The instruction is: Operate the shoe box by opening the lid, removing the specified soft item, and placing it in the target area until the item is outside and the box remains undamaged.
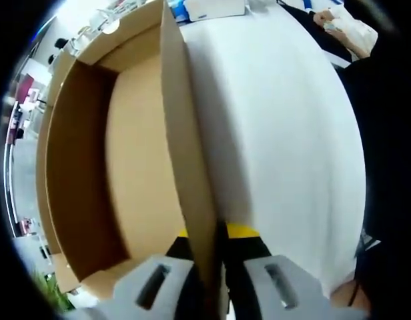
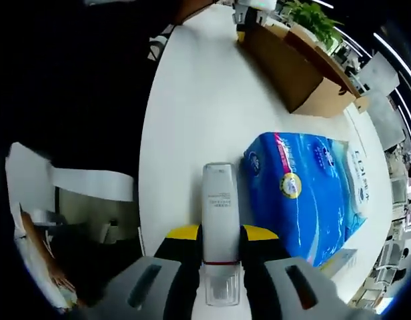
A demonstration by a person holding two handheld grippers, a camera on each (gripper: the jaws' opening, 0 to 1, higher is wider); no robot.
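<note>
Shoe box of plain brown cardboard [image 1: 125, 167] fills the left half of the left gripper view, open, its interior bare as far as can be seen. The left claw [image 1: 209, 263] rises from the bottom centre and is clamped on a thin upright cardboard panel [image 1: 185, 133], either the raised lid or a side wall; I cannot tell which. Holding that edge probably keeps the box steady and open while the other hand works, and a gentle pinch suits the demand that the box stay undamaged. The white table [image 1: 279, 133] spreads to the right of the panel. In the right gripper view, the right claw [image 2: 221, 263] comes up from the bottom centre, closed on a white squeeze tube with a clear cap [image 2: 220, 220], gripped near the cap end so its body points away over the table. Just right of the tube lies a blue plastic-wrapped soft pack [image 2: 305, 193], flat on the table, while the brown box [image 2: 292, 67] sits well apart at the upper right. The tube, seemingly the soft item, is already outside the box and looks about to be set down.
</note>
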